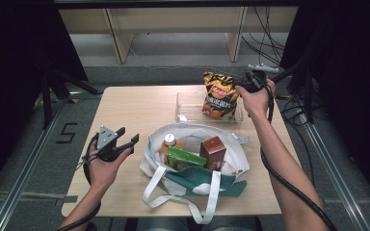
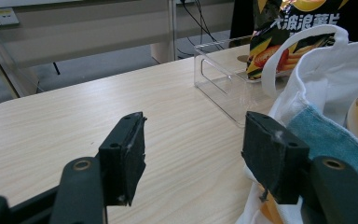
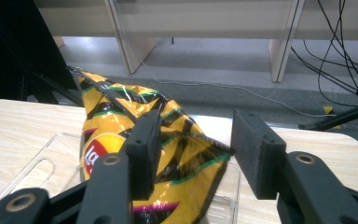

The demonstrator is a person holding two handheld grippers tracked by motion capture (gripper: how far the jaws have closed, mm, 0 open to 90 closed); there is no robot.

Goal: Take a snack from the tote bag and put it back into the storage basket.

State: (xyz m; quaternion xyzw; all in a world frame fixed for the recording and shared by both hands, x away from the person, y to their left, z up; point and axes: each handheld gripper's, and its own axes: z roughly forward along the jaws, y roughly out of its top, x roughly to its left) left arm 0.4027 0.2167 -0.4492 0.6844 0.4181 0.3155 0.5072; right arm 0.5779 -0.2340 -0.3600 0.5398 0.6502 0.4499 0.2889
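A yellow and black chip bag (image 1: pixel 219 96) (image 3: pixel 121 135) (image 2: pixel 279 42) stands upright in a clear plastic bin (image 1: pixel 185 103) (image 3: pixel 28 163) (image 2: pixel 219 79) at the table's far right. My right gripper (image 1: pixel 242 85) (image 3: pixel 196 144) is open at the bag's top right corner, which pokes between the jaws without being pressed. My left gripper (image 1: pixel 129 134) (image 2: pixel 193 154) is open and holds nothing, just left of a white and teal tote bag (image 1: pixel 192 183) (image 2: pixel 326 70). The tote holds an orange bottle (image 1: pixel 168 143), a green box (image 1: pixel 185 156) and a brown carton (image 1: pixel 213 150).
The tote's white handles (image 1: pixel 207 202) hang toward the table's (image 1: pixel 135 106) near edge. Bare wood lies between my left gripper and the bin. Wooden shelf legs (image 1: pixel 118 41) and loose cables (image 1: pixel 265 43) lie on the floor behind the table.
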